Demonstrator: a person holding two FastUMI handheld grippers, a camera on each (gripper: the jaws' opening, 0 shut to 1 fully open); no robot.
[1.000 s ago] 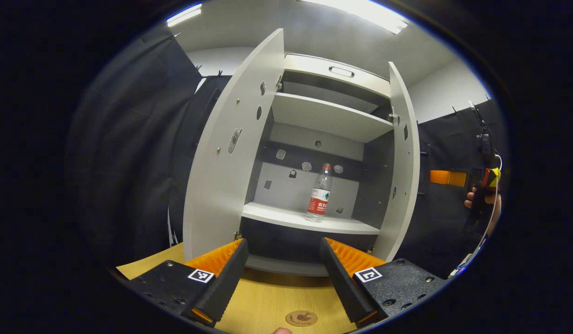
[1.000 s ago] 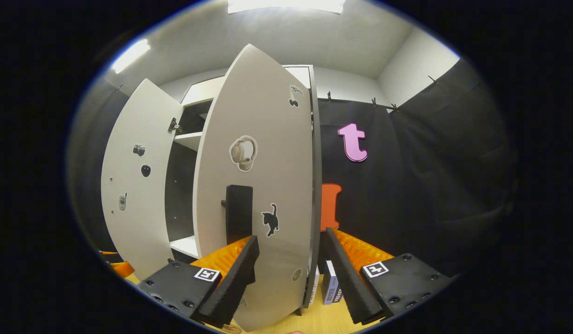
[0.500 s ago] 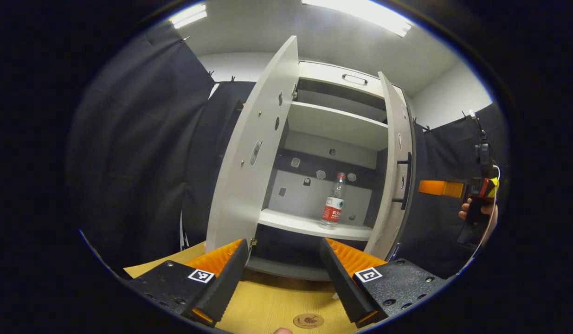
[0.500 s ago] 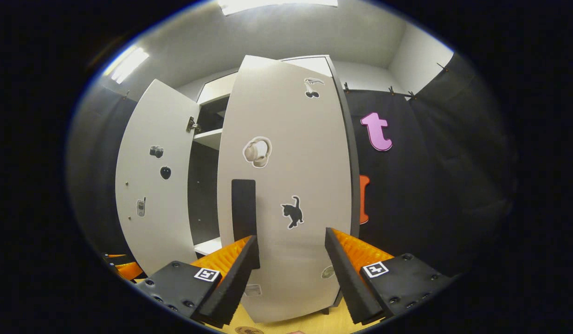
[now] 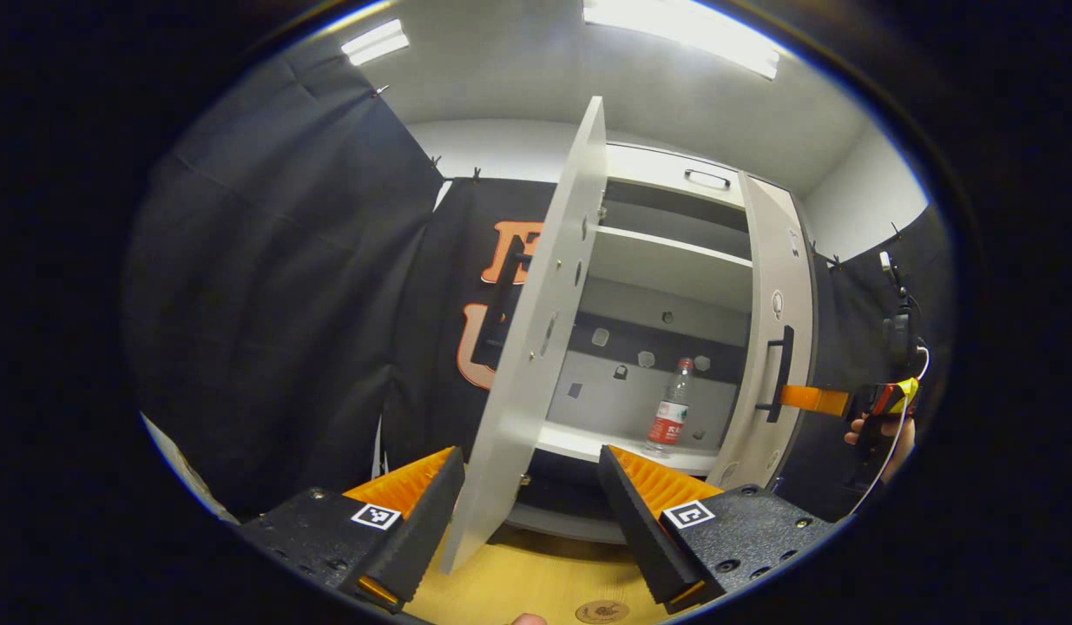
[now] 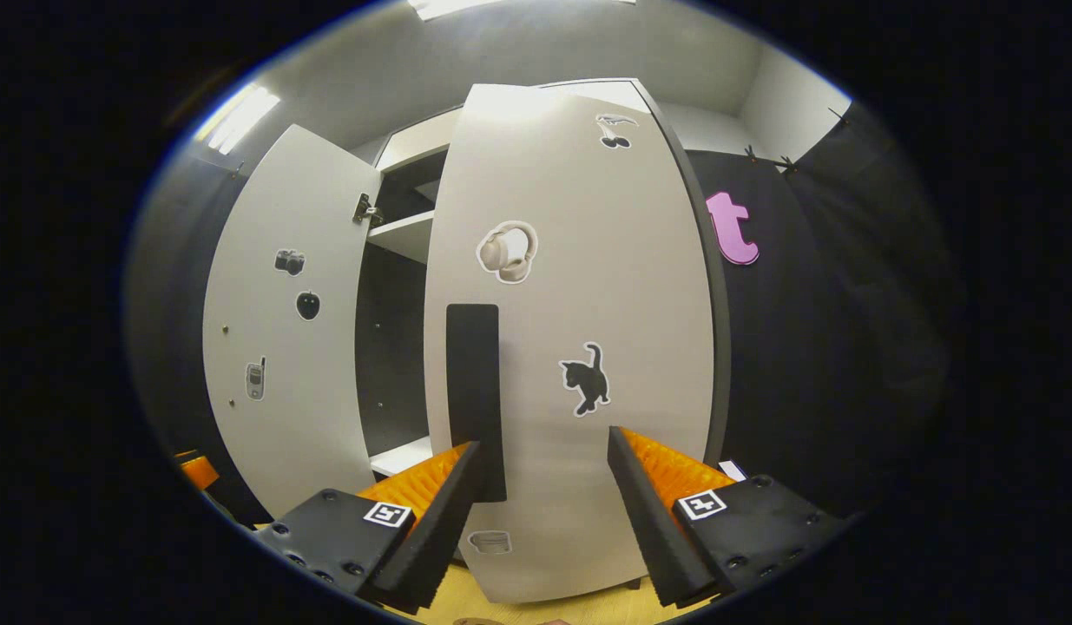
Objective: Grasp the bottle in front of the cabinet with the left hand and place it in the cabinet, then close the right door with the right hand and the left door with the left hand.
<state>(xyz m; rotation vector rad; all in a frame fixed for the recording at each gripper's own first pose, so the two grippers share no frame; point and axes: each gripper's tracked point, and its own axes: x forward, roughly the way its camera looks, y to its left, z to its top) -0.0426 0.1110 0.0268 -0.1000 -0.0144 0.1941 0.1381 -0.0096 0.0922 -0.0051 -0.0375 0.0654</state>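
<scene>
A clear bottle [image 5: 668, 421] with a red label stands upright on the lower shelf [image 5: 579, 441] of the white cabinet. In the left gripper view the left door [image 5: 536, 347] is seen nearly edge-on, and its lower edge lies between the fingers of my open left gripper [image 5: 529, 456]. The right door [image 5: 774, 347] is almost shut; beside it, far off, a hand holds my right gripper [image 5: 883, 401]. In the right gripper view the right door [image 6: 579, 304] and its black handle [image 6: 475, 391] stand close before my open right gripper [image 6: 544, 443]. The left door [image 6: 284, 321] stands wide open.
The cabinet stands on a light wooden table [image 5: 544, 582] that carries a small round disc [image 5: 601, 611] near its front edge. An upper shelf [image 5: 674, 265] spans the cabinet. Black cloth walls close in on both sides. Stickers dot both doors.
The right door has swung most of the way shut with my right gripper following it. My left gripper has moved left, so the left door now sits edge-on between its fingers.
</scene>
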